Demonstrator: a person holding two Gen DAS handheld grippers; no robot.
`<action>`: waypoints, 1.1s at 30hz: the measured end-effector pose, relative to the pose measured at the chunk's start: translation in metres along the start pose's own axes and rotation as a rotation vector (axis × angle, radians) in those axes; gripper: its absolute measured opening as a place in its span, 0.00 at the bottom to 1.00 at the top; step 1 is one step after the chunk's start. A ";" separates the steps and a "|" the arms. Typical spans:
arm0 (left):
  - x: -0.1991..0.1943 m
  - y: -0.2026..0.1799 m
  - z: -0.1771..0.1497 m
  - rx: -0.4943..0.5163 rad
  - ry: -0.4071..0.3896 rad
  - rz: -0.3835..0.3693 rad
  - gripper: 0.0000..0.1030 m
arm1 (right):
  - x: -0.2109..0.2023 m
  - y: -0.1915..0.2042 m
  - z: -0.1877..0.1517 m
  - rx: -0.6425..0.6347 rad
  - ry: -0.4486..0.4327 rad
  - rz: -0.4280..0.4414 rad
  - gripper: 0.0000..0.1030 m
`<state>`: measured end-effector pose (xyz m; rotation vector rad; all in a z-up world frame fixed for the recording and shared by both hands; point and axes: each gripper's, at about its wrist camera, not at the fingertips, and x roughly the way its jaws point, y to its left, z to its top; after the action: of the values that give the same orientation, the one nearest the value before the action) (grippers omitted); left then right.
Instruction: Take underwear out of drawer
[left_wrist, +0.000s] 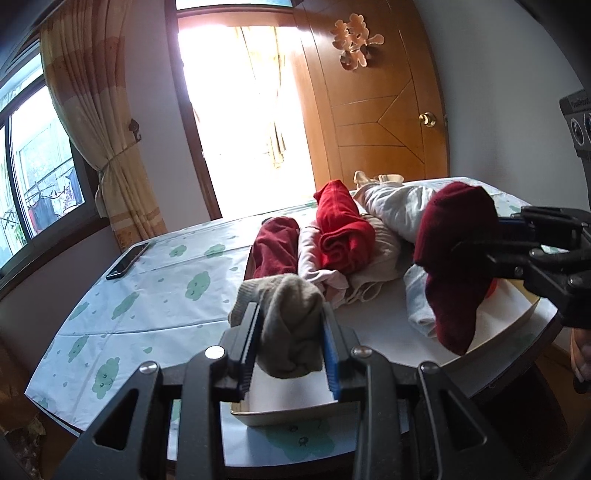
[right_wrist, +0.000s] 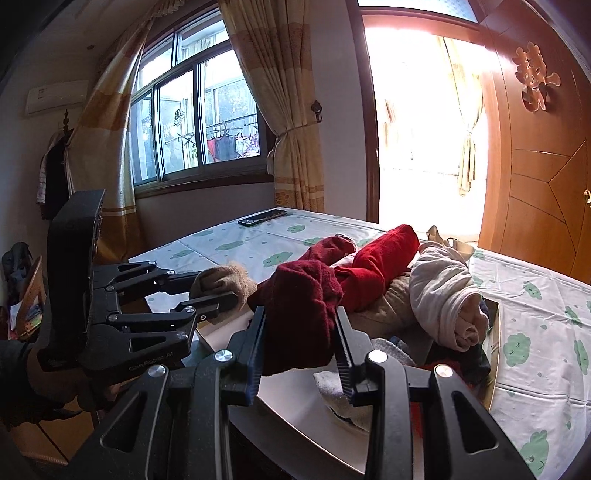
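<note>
While each hand-held gripper is pinching a rolled garment, the sound way to finish is to carry both clear of the drawer's rim before lowering them onto the cloud-print surface (left_wrist: 155, 291). The left hand-held gripper (left_wrist: 293, 328) clamps a beige roll (left_wrist: 286, 321), and the right hand-held gripper (right_wrist: 301, 328) clamps a dark red roll (right_wrist: 303, 295); both hang above the white drawer (left_wrist: 495, 325), where more red, pink and white rolls remain piled. Keep the grip steady, since a soft roll could unfurl or snag its neighbours. The drawer's far wall is buried under clothes, its near edge is cut off by the gripper bodies, and whether each roll is truly underwear cannot be made out.
</note>
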<state>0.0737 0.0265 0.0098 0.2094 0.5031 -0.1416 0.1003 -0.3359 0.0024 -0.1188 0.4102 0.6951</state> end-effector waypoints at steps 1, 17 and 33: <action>0.003 0.001 0.000 0.001 0.007 0.000 0.29 | 0.003 -0.001 0.001 0.001 0.007 -0.004 0.35; 0.048 -0.002 0.000 0.016 0.146 -0.011 0.31 | 0.059 -0.015 -0.008 0.067 0.176 -0.012 0.38; 0.000 -0.003 -0.007 -0.049 0.069 -0.028 0.74 | 0.011 -0.023 -0.024 0.120 0.120 -0.064 0.70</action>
<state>0.0700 0.0253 0.0030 0.1601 0.5777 -0.1493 0.1143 -0.3526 -0.0248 -0.0600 0.5599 0.6009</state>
